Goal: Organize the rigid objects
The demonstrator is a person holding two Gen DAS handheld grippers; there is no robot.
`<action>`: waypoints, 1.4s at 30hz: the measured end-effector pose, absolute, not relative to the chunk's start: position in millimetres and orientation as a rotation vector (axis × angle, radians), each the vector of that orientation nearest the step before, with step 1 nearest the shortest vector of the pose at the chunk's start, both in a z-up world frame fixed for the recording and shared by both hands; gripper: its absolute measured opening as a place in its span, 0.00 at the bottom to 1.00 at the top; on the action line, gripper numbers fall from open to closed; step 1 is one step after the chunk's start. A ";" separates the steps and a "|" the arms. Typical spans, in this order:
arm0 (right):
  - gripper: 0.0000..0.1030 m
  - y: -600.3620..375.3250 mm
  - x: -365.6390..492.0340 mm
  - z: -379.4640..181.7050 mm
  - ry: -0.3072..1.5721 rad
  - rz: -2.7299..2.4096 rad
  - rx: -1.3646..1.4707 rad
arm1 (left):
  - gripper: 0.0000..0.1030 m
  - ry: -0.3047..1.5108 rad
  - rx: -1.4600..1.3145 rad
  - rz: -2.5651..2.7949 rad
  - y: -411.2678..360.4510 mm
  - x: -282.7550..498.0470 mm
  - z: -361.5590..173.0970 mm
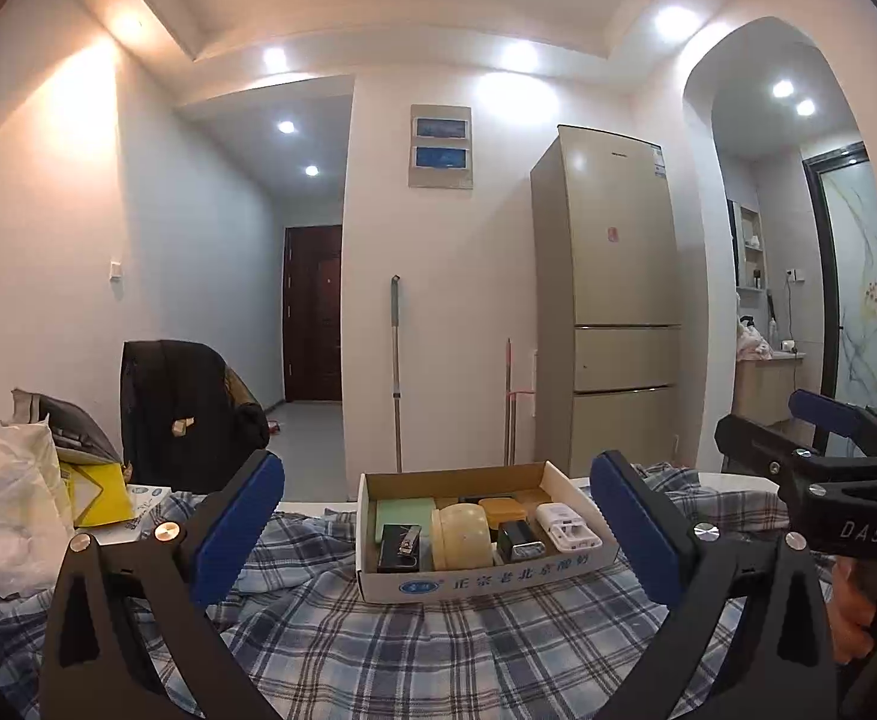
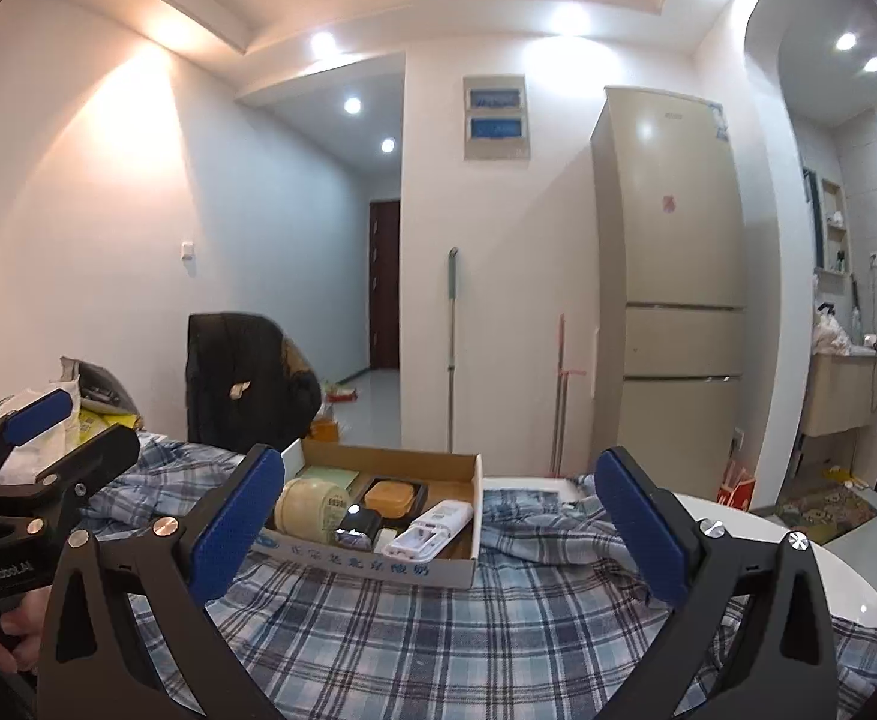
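Observation:
A shallow cardboard box stands on a blue plaid cloth. It holds a cream round jar, a green flat box, a black case with a nail clipper, an orange tin, a black charger and a white plug adapter. My left gripper is open and empty, in front of the box. My right gripper is open and empty; the box lies between its fingers, toward the left one. Each gripper shows at the other view's edge.
White plastic bags and a yellow packet lie at the table's left. A chair with a black jacket stands behind. A fridge, a mop and a white round table edge are beyond.

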State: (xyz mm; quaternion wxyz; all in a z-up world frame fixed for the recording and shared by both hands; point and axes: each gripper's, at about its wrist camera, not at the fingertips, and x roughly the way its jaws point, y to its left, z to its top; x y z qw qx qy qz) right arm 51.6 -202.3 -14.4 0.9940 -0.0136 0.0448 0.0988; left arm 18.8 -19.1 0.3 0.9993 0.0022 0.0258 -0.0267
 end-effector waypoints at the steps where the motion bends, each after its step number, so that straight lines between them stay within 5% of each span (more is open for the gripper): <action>1: 1.00 -201.9 49.4 -17.2 0.076 0.188 -0.023 | 1.00 0.049 0.007 -0.049 -19.6 17.9 -0.7; 42: 1.00 -191.2 41.8 -29.3 0.067 0.175 -0.096 | 1.00 -0.038 0.017 -0.014 -20.3 -0.6 0.1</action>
